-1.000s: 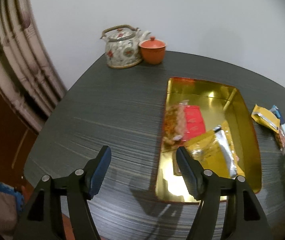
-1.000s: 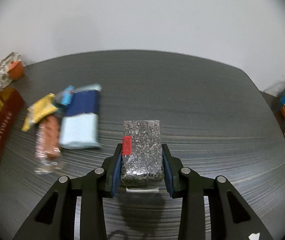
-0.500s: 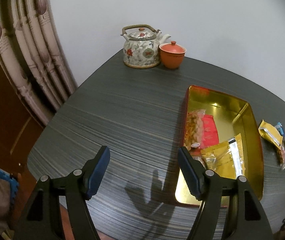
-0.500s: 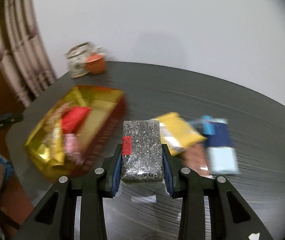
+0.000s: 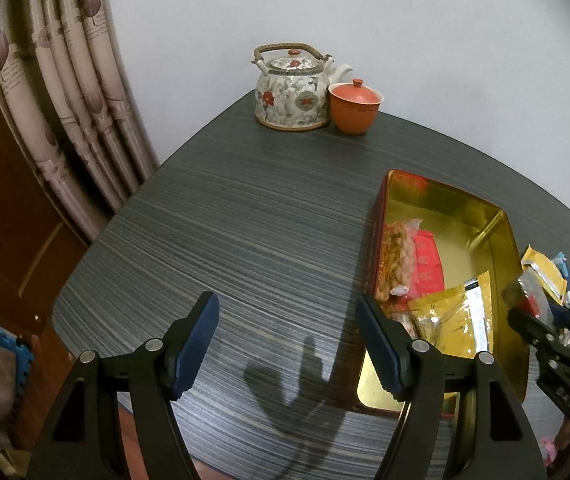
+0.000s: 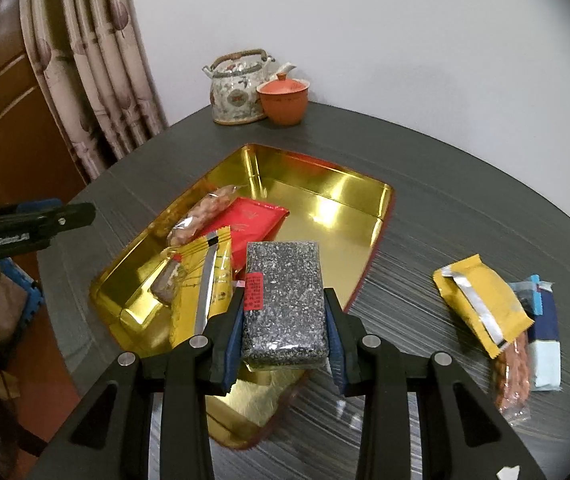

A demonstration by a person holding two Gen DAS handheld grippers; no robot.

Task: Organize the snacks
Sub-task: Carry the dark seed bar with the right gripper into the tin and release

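Note:
My right gripper (image 6: pixel 285 320) is shut on a speckled black-and-grey brick pack (image 6: pixel 283 292) with a red label, and holds it over the near part of the open gold tin (image 6: pixel 325 200). Inside the tin lie a red pack (image 6: pixel 253 220), a clear bag of nuts (image 6: pixel 205 212) and a yellow pack (image 6: pixel 201 280). In the left wrist view my left gripper (image 5: pixel 287 312) stands open over bare table just left of the gold tin (image 5: pixel 465 220), with nothing between its fingers. At that view's right edge the right gripper (image 5: pixel 537 312) comes in with the pack (image 5: pixel 525 288).
Loose on the dark table right of the tin lie a yellow pack (image 6: pixel 481 304), a blue-and-white pack (image 6: pixel 545 340) and a nut bag (image 6: pixel 513 372). A flowered teapot (image 5: pixel 291 92) and an orange lidded cup (image 5: pixel 355 106) stand at the far corner. A curtain (image 5: pixel 65 100) hangs past the left edge.
My right gripper has swung left with the speckled pack, from bare table past the loose snacks to above the tin. The left gripper drifted slightly left, away from the tin.

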